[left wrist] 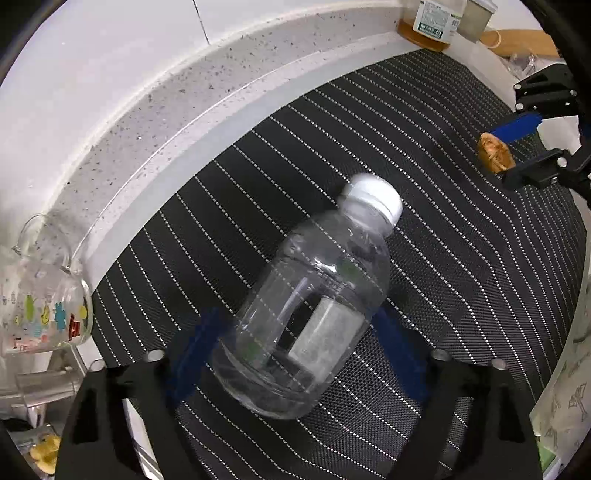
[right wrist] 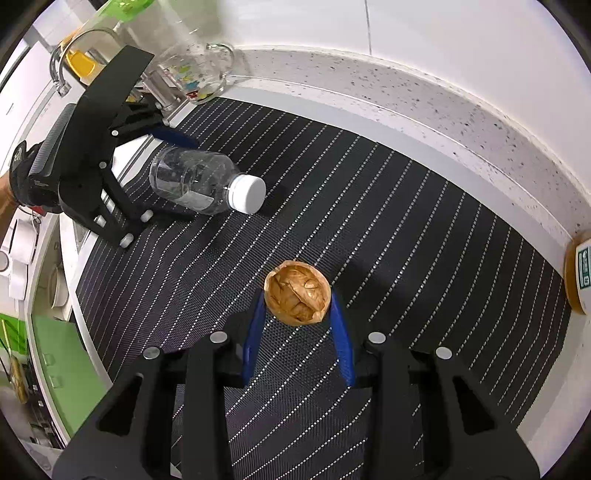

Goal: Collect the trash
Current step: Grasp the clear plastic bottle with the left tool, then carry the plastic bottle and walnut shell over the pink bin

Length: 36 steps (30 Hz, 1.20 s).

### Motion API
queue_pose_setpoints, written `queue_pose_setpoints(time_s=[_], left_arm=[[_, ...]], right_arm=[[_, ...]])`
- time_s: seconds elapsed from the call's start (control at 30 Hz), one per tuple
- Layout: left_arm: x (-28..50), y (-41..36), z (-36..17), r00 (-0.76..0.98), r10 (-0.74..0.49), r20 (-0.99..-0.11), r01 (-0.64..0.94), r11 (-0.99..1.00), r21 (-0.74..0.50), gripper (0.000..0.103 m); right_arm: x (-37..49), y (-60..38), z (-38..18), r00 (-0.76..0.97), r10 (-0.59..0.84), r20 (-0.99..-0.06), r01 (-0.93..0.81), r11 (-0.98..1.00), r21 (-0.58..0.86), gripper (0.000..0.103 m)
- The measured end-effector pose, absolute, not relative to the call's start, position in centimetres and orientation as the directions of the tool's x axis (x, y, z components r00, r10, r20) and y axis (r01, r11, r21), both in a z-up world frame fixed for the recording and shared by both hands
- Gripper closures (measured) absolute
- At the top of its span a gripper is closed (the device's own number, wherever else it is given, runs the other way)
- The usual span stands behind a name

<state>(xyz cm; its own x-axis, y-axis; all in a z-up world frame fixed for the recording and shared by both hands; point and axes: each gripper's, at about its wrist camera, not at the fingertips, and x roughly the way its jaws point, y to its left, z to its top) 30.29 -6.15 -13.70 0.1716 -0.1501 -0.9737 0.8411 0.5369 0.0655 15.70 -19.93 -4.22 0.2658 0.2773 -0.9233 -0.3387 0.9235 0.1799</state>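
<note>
A clear plastic bottle (left wrist: pixel 314 317) with a white cap lies on its side on the black striped mat (left wrist: pixel 461 288). My left gripper (left wrist: pixel 295 332) has its blue fingers on both sides of the bottle's base, shut on it. The bottle also shows in the right wrist view (right wrist: pixel 195 182), with the left gripper (right wrist: pixel 162 162) around its base. A brown crumpled ball of paper (right wrist: pixel 297 293) sits on the mat (right wrist: pixel 424 229). My right gripper (right wrist: pixel 297 306) has its blue fingers against both sides of the ball. The ball (left wrist: pixel 495 151) and the right gripper (left wrist: pixel 517 147) show at the far right of the left wrist view.
A printed glass mug (left wrist: pixel 44 295) stands at the mat's left end by the speckled ledge (left wrist: pixel 177 96). It also shows in the right wrist view (right wrist: pixel 192 74). A jar of amber liquid (left wrist: pixel 428 26) stands at the far right corner. A steel tap (right wrist: pixel 62 62) lies beyond the mug.
</note>
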Motion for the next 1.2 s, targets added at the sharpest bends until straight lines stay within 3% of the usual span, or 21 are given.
queue_pose_setpoints(time_s=[0.43,0.67,1.2], left_arm=[[27.6,-5.6,-11.8,0.251,-0.206,-0.946,0.713,0.7,0.037,0.042],[24.1,-4.4,-9.2,0.347,-0.227,-0.91,0.528,0.849,-0.01,0.043],[7.3,-3.6,-4.3,0.554,-0.093,-0.828,0.051,0.996,-0.078,0.044]], right_arm=[[14.9,-19.3,-3.4,0.285,0.307,-0.908,-0.378,0.907,0.188,0.068],[13.3,-19.3,-1.6,0.313,0.331,-0.89,-0.441,0.881,0.172,0.068],[6.4,-17.0,1.5,0.256,0.447,-0.857,-0.727,0.674,0.134,0.068]])
